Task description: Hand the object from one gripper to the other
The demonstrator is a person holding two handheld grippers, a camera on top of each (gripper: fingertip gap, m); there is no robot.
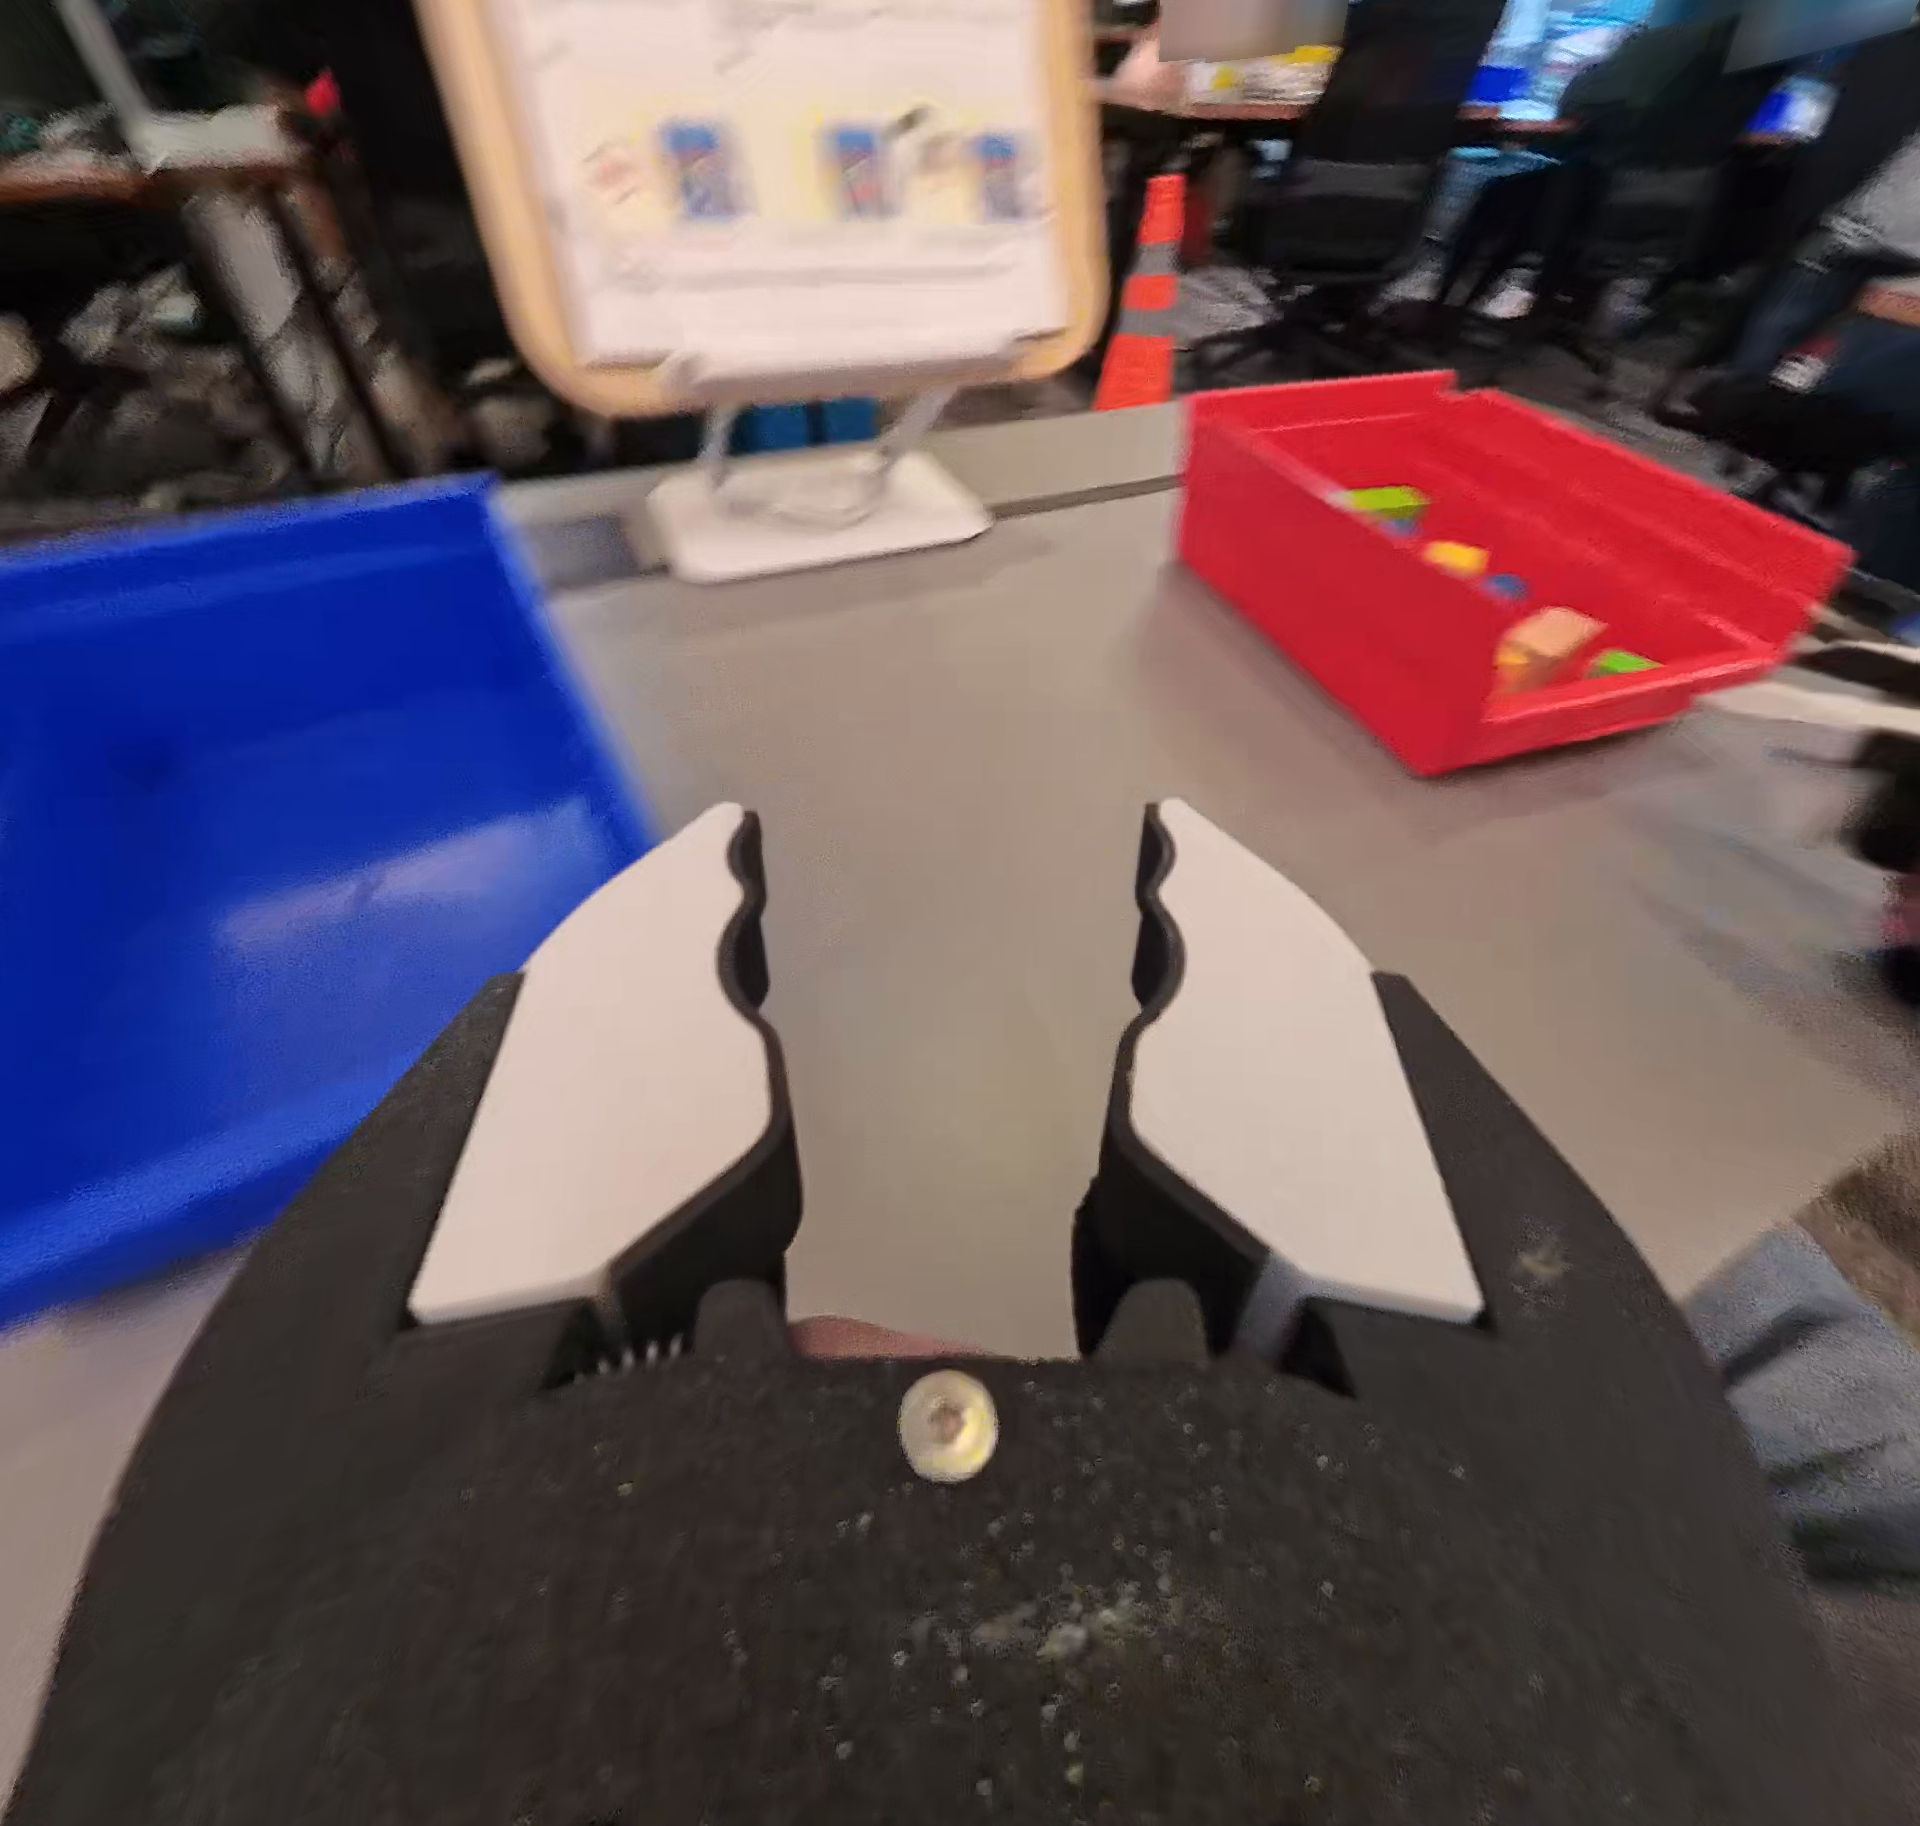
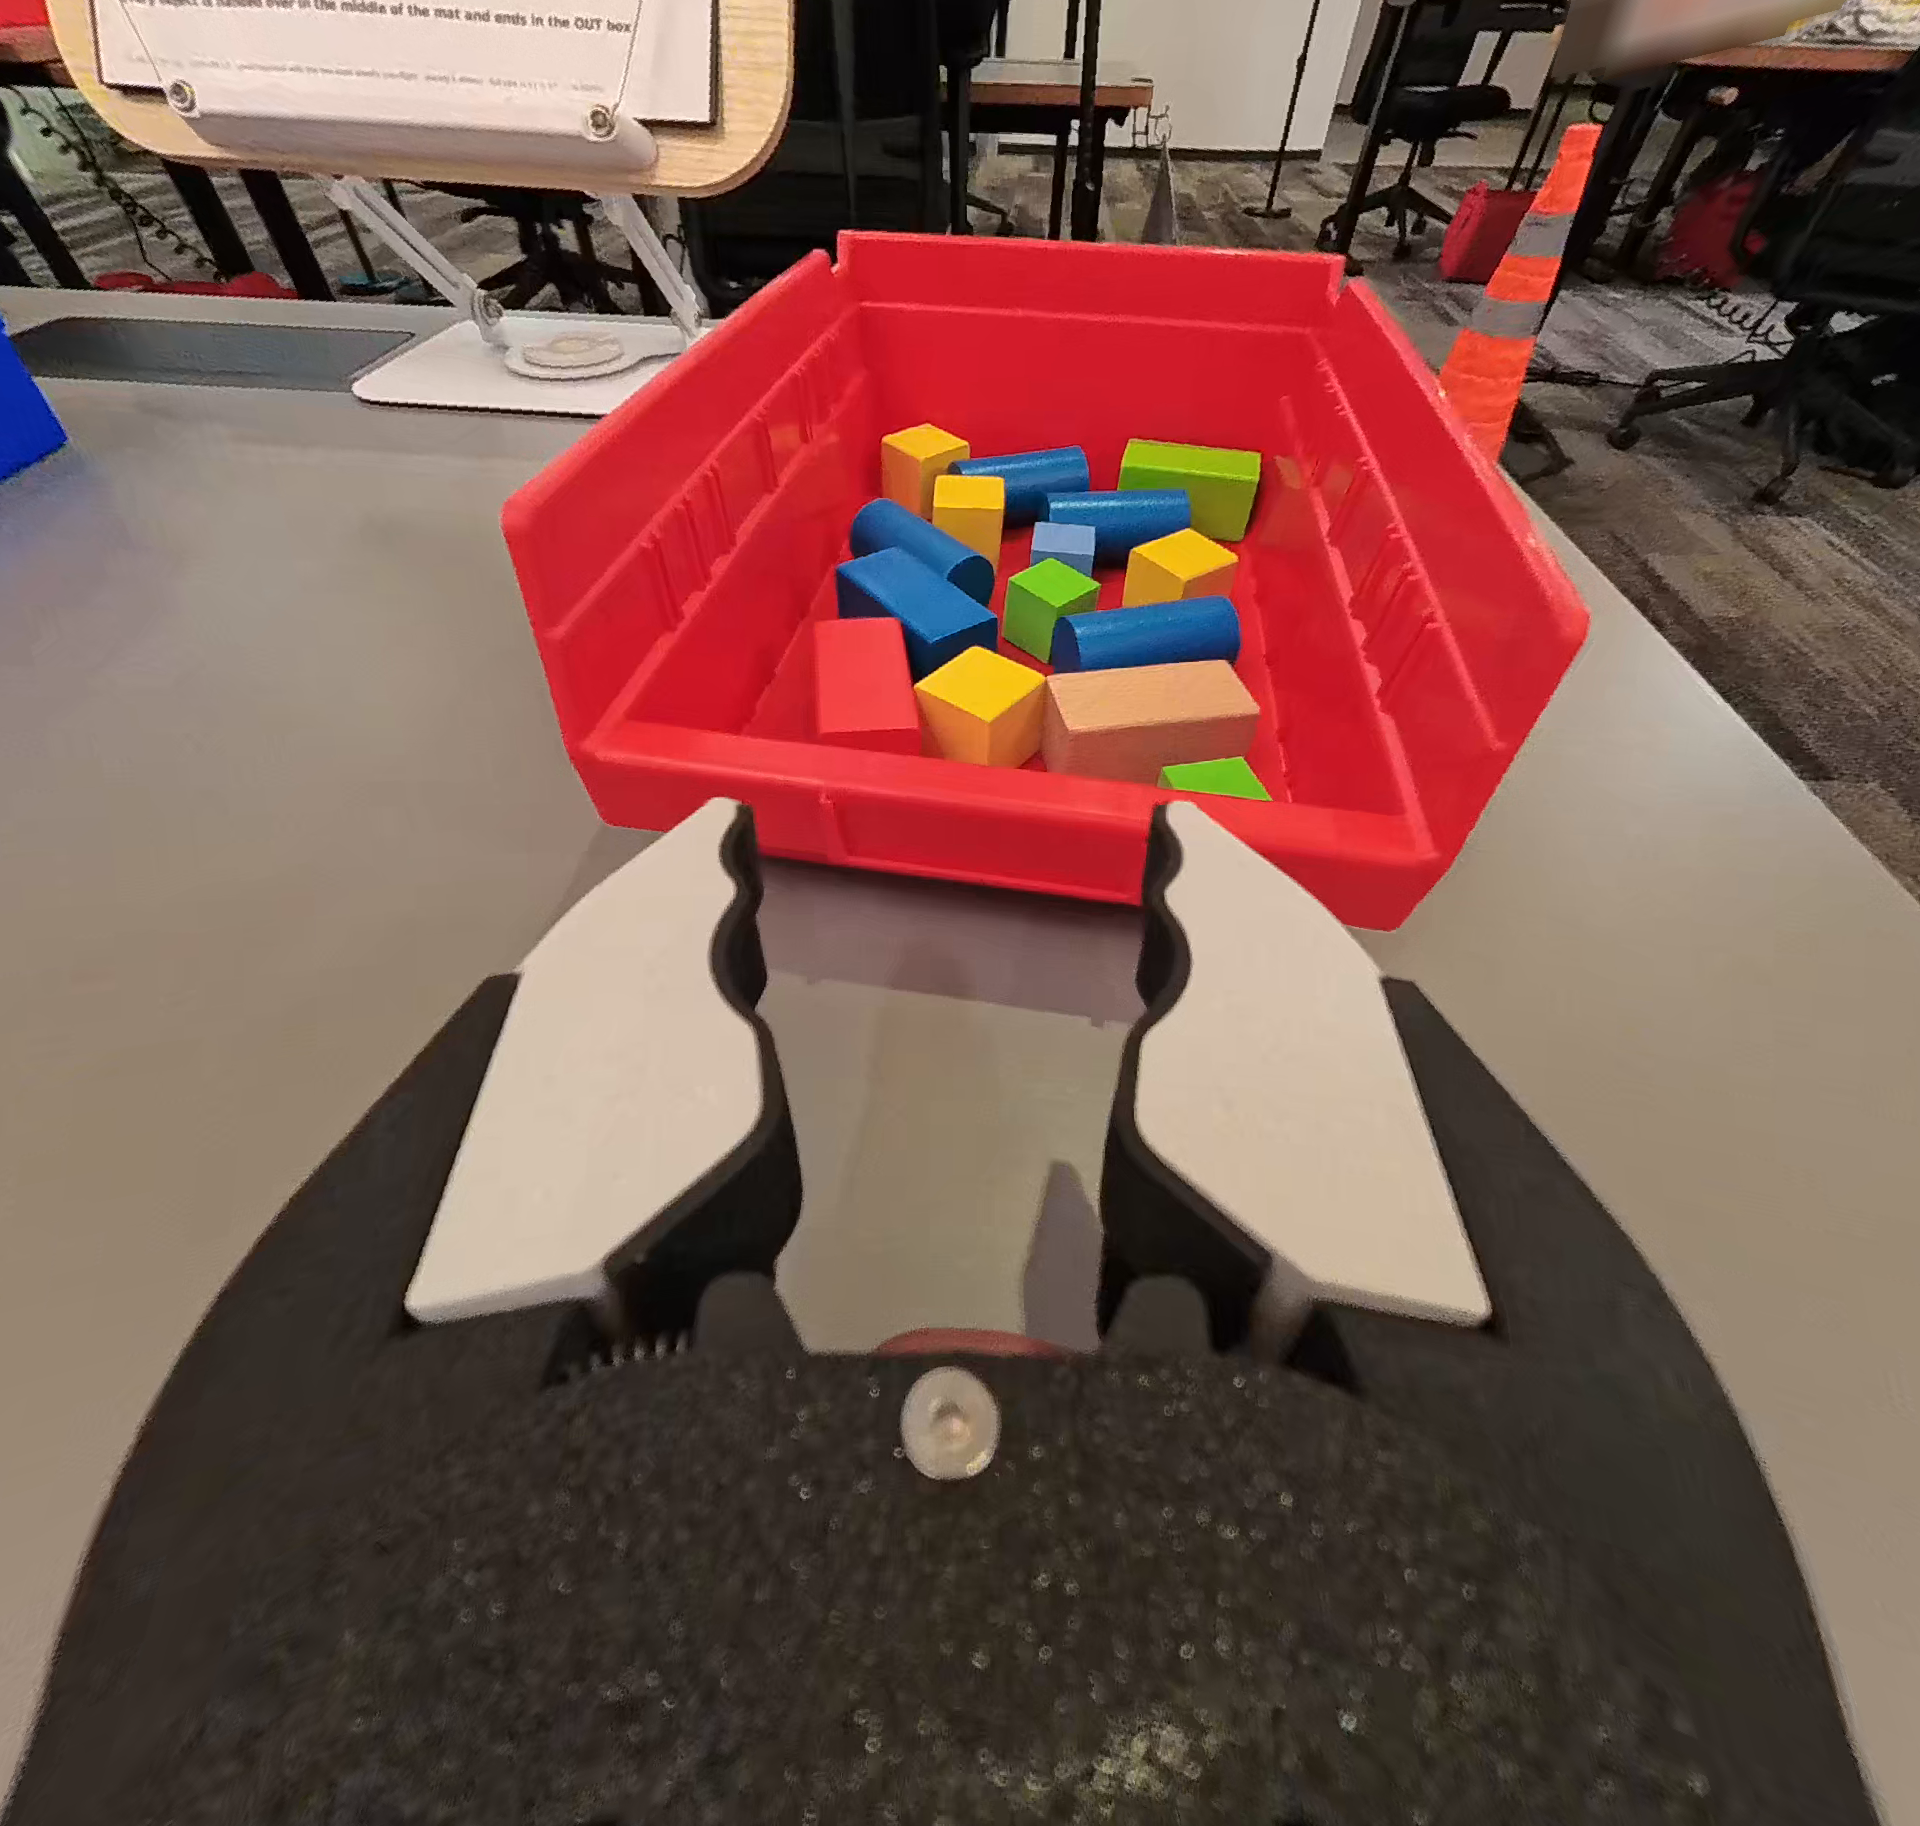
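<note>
At the centre of the right wrist view sits the red bin (image 2: 997,820), flat on the grey bench (image 2: 260,737), and it is loaded with wooden blocks. Blue cylinders, yellow cubes, green pieces, a red block (image 2: 862,680) at the lower left of the pile and a long plain wooden block (image 2: 1148,716) near the front wall. The right tongs (image 2: 951,841) are spread wide with nothing between them, their tips hanging just short of the bin's front wall. So the task's objects are all in that bin, none in a grip.

Over to the left wrist view, which is blurred: the left tongs (image 1: 951,841) are also parted and empty, pointing over bare bench (image 1: 935,696). A blue bin (image 1: 260,841) fills the left side of the frame, just beside the left finger (image 1: 623,1049); what lies inside it cannot be told. The red bin (image 1: 1351,633) shows at the upper right here, well apart from the tongs, with a few coloured blocks visible inside.

At the top of both views a wood-framed board with a printed sheet (image 1: 769,145) stands on a white stand at the far edge of the bench. An orange traffic cone (image 2: 1507,322) stands on the carpet beyond, at the upper right of the right wrist view.
</note>
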